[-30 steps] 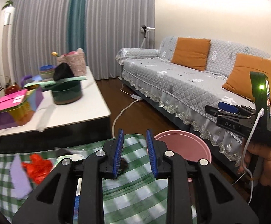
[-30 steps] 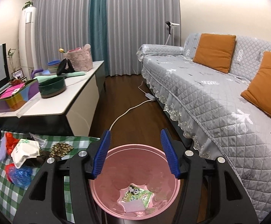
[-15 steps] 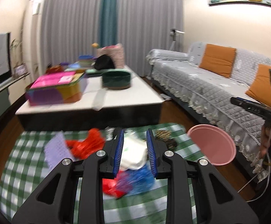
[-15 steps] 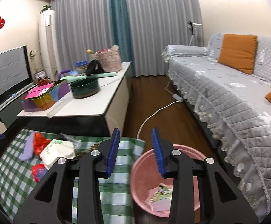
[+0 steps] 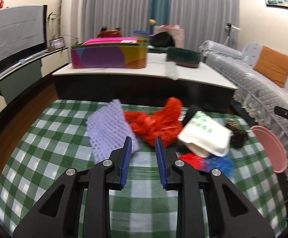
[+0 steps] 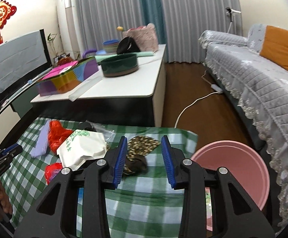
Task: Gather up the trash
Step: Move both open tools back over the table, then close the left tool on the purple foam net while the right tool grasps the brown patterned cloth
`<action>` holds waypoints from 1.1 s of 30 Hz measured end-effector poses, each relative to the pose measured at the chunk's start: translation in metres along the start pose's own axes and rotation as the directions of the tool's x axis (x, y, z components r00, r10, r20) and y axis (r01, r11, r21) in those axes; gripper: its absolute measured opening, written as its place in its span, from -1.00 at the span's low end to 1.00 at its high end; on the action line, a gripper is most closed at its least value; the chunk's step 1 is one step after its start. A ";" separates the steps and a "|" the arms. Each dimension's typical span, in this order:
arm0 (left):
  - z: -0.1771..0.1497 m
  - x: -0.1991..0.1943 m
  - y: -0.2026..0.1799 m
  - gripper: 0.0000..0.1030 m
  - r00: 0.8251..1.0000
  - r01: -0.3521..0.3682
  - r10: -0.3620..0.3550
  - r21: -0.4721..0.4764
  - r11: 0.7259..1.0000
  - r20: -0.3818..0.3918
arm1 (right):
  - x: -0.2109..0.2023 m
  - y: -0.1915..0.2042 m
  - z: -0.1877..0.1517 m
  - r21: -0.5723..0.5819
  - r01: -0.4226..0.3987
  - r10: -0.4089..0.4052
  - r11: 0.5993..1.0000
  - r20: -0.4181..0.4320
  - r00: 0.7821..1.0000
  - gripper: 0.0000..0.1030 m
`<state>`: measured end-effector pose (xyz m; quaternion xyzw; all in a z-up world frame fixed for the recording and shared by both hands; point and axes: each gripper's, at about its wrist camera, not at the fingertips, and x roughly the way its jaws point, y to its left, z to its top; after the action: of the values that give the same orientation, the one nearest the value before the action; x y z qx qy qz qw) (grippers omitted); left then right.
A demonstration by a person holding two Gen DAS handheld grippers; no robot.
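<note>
On checked cloth: both grippers part-open, empty; only right view shows leopard-print scrap.

My right tongs: open a bit, nothing held
Under them: a dark brown crumpled scrap beside a spotty brown wrapper
Cloth: green and white checks
Pile to my left: white bag with green print, red plastic bag, purple foam net
Pink bin: on my right, just beside the cloth
My other tongs: at the far left edge, in my hand
</note>
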<state>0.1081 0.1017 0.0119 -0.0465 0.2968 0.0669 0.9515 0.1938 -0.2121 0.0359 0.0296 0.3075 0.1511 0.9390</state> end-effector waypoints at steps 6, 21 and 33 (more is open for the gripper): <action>0.000 0.028 0.008 -0.52 0.999 -0.037 0.036 -0.021 0.999 -0.034 | 0.033 0.013 -0.005 -0.026 -0.028 0.027 0.999 -0.049 0.998 -0.28; -0.002 0.089 0.018 0.17 0.981 -0.094 0.080 -0.070 0.993 -0.175 | 0.096 0.023 -0.026 -0.036 -0.082 0.072 0.996 -0.218 0.973 0.34; -0.002 0.103 0.019 -0.34 0.966 -0.122 0.104 -0.061 0.991 -0.238 | 0.107 0.022 -0.033 -0.060 -0.091 0.070 0.994 -0.284 0.956 0.25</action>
<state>0.1877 0.1303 -0.0495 -0.0726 0.4066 0.1263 0.9019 0.2507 -0.1606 -0.0483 -0.0138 0.4306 0.2030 0.8793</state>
